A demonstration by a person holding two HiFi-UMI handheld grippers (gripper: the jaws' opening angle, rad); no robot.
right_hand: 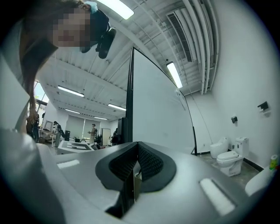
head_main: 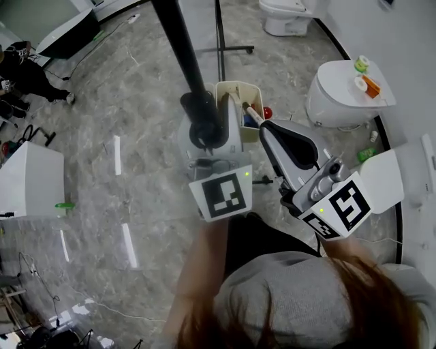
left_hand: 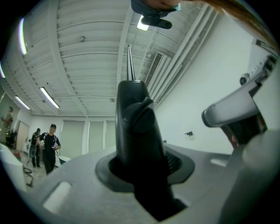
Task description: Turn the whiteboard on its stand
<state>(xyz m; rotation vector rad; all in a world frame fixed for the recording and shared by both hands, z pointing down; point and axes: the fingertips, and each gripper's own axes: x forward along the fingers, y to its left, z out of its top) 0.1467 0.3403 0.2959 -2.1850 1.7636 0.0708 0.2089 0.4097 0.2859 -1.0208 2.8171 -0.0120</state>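
The left claw (head_main: 208, 133) is clamped on the stand's black post (head_main: 178, 41), at its knob (left_hand: 142, 118). Just to its right, the right claw (head_main: 269, 129) has its jaws almost together, with only a thin slit between them and nothing clearly held. The whiteboard (right_hand: 157, 118) stands upright beside the post, its white face running to the far right towards a toilet (head_main: 286, 15). A beige pen holder (head_main: 231, 92) sits just beyond the claws.

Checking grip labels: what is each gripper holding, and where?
Left gripper clamps the whiteboard stand's black post beside its knob. Right gripper: jaws nearly together; a hold cannot be told.
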